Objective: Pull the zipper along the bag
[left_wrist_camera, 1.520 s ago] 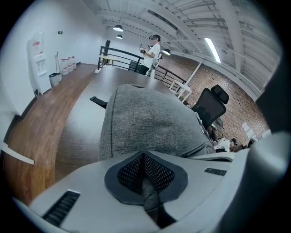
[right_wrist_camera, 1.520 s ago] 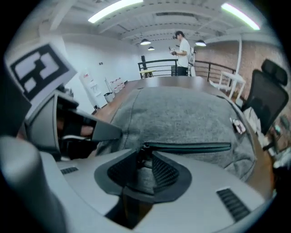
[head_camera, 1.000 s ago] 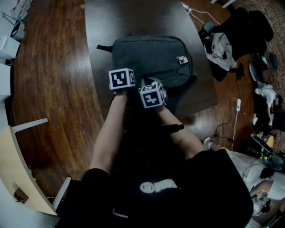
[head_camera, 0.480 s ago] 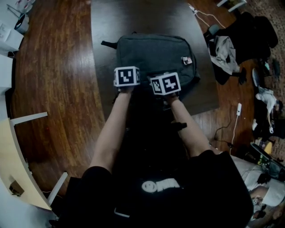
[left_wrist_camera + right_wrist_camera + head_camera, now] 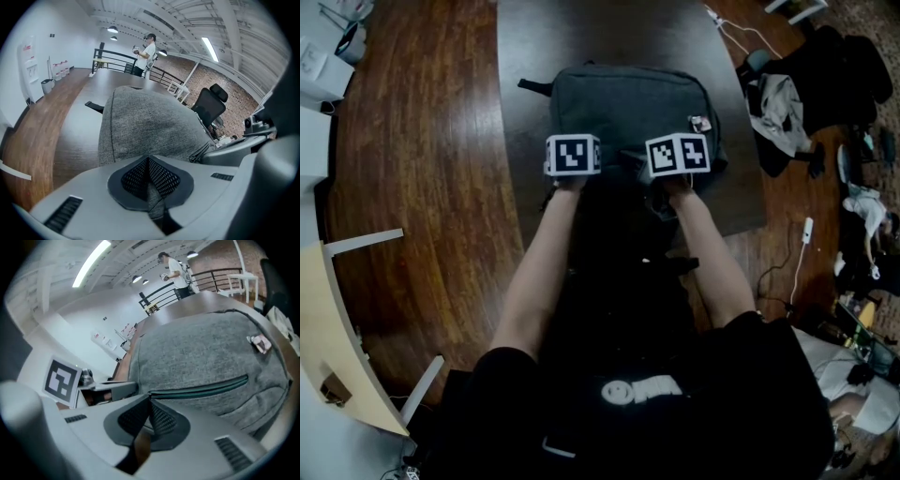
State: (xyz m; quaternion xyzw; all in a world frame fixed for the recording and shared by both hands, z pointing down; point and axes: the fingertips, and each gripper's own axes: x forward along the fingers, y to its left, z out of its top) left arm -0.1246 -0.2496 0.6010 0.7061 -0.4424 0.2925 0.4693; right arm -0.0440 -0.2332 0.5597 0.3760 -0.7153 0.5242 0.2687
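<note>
Grey fabric bag [image 5: 628,98] lies flat on a dark table [image 5: 581,37] in front of the person, with both grippers down at its near edge. The zipper [image 5: 201,387] shows as a dark-green line across the front panel. It looks shut along all the length in view. In the right gripper view it runs from the jaws out toward the right side, below a small tag [image 5: 258,344].

Left gripper [image 5: 149,171]: jaws closed, a fold of the grey fabric pinched between the mesh pads. Reads as the anchor hand, on the bag's near-left part.

Right gripper [image 5: 150,404]: jaws have just been closing and are now together, pads meeting right at the zipper's near end. Nothing thick sits between them. The pull tab itself isn't visible, so it is hidden by the pads if it is there. Judgement: the thin puller is probably pinched, can't confirm.

Step in hand: grasp on the puller just finishing, pull not yet begun. Task looks to be at its start.

Next move calls for the right gripper to draw along the zipper line toward the tag side, staying low, following the track and gripping tight. The left gripper needs to hold the fabric taut against that pull so the bag doesn't slide or bunch.

Risks: tab slips from the pads, or soft fabric ripples and jams the slider.
</note>
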